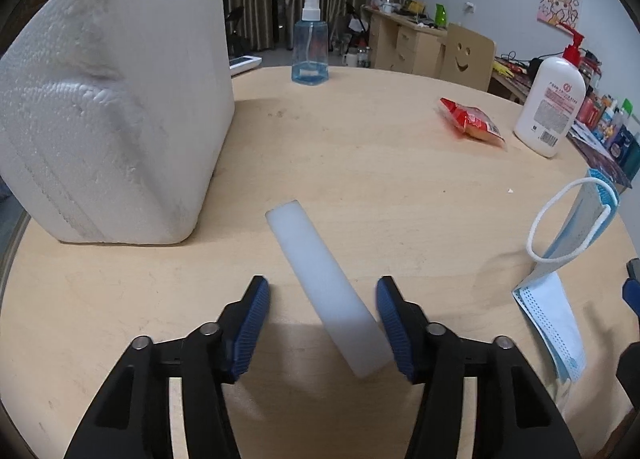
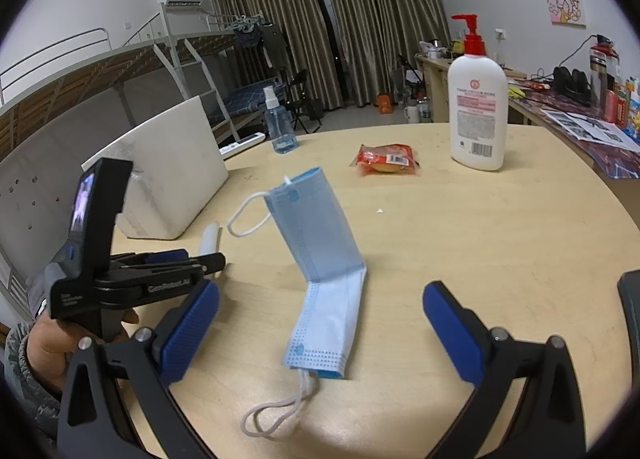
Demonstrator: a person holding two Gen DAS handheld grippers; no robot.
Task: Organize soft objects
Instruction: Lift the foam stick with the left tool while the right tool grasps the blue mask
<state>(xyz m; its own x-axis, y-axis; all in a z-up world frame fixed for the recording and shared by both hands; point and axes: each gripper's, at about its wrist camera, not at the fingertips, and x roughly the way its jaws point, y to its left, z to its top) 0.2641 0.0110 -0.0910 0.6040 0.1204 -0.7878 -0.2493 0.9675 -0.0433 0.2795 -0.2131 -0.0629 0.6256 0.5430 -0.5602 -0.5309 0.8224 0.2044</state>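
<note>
Foam strip (image 1: pixel 330 287): flat on table (image 1: pixel 360 179), between left gripper's (image 1: pixel 322 325) spread fingers.
Mask (image 2: pixel 320 271): folded, before right gripper (image 2: pixel 320 331), fingers apart.

A folded blue surgical mask (image 2: pixel 324 271) lies on the round wooden table (image 2: pixel 500 243), its far half propped upright, between the spread pads of the right gripper (image 2: pixel 320 319); beyond the mask, a red snack packet (image 2: pixel 386 159) and lotion pump bottle (image 2: pixel 477 107)
</note>
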